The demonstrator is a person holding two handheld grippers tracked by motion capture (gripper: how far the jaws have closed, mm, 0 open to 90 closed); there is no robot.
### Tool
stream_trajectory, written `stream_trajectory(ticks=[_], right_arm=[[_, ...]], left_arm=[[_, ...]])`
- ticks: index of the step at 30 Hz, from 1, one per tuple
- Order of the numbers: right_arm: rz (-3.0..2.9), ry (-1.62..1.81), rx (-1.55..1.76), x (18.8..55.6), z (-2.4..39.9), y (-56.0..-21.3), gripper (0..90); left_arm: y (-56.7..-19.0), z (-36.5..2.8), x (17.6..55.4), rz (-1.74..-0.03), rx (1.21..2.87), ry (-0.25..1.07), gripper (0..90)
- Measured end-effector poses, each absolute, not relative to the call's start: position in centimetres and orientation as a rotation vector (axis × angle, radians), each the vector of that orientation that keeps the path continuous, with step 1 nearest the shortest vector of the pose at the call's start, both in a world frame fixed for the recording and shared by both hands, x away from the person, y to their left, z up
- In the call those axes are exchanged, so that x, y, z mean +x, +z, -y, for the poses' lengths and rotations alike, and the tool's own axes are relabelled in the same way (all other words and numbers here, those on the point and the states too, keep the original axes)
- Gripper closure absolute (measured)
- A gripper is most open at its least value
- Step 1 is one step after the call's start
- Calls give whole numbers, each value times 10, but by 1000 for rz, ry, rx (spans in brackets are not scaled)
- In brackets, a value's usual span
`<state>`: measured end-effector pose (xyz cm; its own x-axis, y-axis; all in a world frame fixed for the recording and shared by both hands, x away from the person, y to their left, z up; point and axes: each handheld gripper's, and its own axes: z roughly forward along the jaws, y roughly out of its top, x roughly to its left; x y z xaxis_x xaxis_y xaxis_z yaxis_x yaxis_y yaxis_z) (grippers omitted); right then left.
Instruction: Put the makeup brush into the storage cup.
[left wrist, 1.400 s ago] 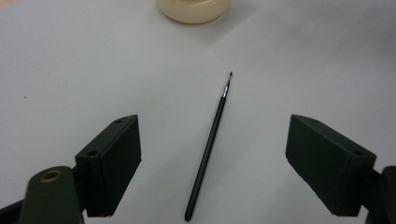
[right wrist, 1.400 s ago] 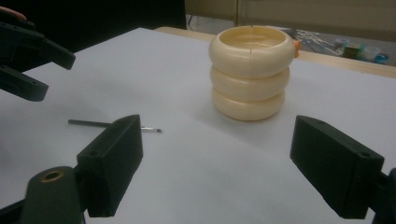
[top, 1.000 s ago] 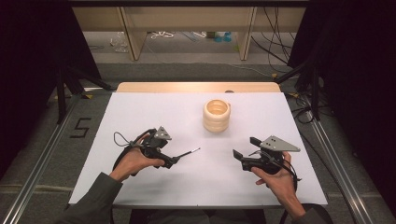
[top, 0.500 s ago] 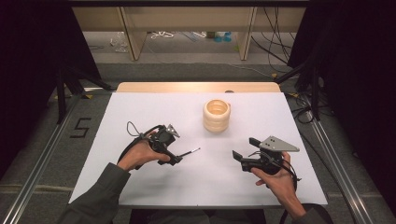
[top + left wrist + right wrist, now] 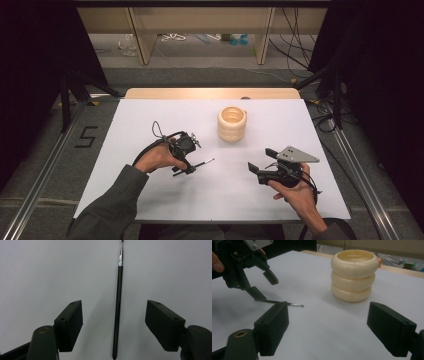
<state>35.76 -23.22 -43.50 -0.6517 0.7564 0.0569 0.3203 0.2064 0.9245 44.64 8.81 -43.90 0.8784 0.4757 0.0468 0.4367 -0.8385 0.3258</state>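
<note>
A thin black brush (image 5: 199,165) with a metal ferrule lies flat on the white table (image 5: 150,115). My left gripper (image 5: 184,169) points down over its handle end. In the left gripper view the brush (image 5: 117,315) runs up between the two jaws of the left gripper (image 5: 115,306). The jaws have just been closing, and a gap remains on both sides of the brush. My right gripper (image 5: 261,160) rests open at the right, nothing between its jaws. A cream ribbed cup (image 5: 232,124) stands upright behind both.
From the right gripper view, the cup (image 5: 353,275) stands ahead of the open right gripper (image 5: 328,315). The left gripper (image 5: 264,286) is at upper left over the brush (image 5: 295,305). A wooden strip (image 5: 210,93) borders the far table edge.
The left hand has shifted right and slightly away, bringing its gripper over the brush's handle. The brush, the cup and the right hand have stayed put.
</note>
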Motion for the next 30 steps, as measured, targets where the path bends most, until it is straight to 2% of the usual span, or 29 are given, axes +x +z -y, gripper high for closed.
stream_trajectory(ticks=[11, 26, 30], right_arm=[[-2104, 1417, 1004, 356, 233, -434, 188], [-2124, 1440, 1027, 356, 230, -435, 193], [-2126, 1427, 1018, 356, 230, -435, 194]], left_arm=[[-446, -85, 455, -653, 2813, 127, 379], [-453, -82, 457, -620, 2860, 92, 555], [-454, -82, 458, -620, 2867, 86, 577]])
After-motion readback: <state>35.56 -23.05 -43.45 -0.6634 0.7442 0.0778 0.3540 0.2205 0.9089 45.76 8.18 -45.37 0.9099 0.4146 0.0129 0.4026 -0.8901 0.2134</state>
